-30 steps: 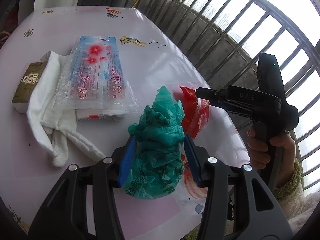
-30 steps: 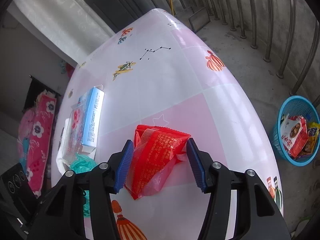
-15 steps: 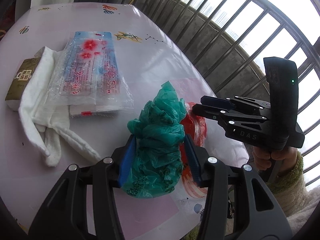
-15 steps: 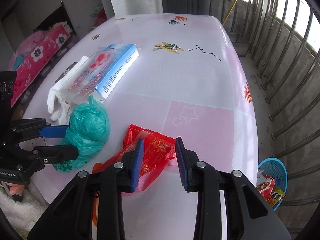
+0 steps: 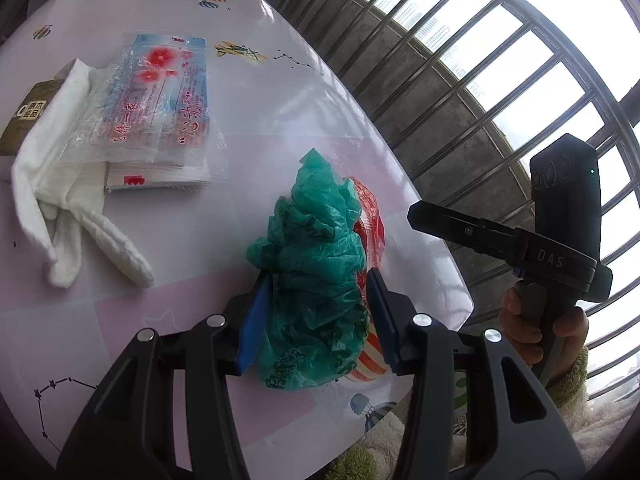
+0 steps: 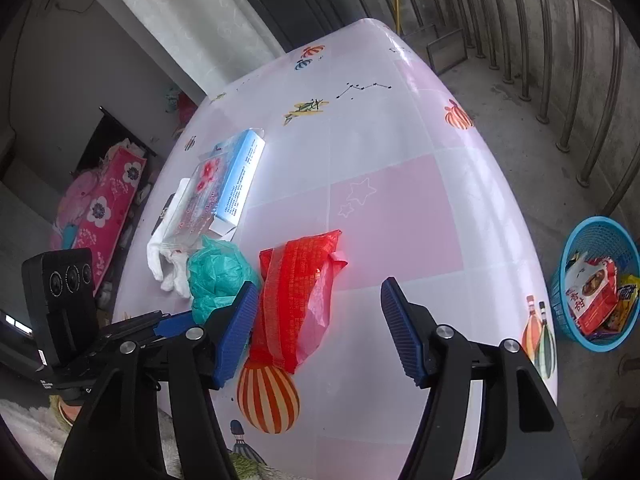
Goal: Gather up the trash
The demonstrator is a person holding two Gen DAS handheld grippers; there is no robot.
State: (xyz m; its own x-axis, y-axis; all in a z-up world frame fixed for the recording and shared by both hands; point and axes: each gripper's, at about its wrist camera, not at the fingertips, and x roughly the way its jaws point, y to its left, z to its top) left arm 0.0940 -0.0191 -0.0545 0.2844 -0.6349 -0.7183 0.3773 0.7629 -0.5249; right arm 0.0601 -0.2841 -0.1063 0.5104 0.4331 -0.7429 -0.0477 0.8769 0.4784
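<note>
Left tongs [image 5: 316, 316] clamp the crumpled green bag [image 5: 316, 280] on the desk [image 5: 280, 112]. Right tongs [image 6: 320, 328] are opening wide; the red bag [image 6: 298, 292] lies between them against the 9 o'clock pad, clear of the other. Green bag hides most of the red one in the left view.

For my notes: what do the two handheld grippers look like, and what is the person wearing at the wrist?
Both are black plastic pistol-grip tools. The left gripper and right gripper each have two blue ribbed pads on black arms with silver screws. The right one carries white "DAS" lettering and a boxy black top unit with three round lenses. No cables show. A fuzzy cream-green sleeve covers the wrist.
</note>
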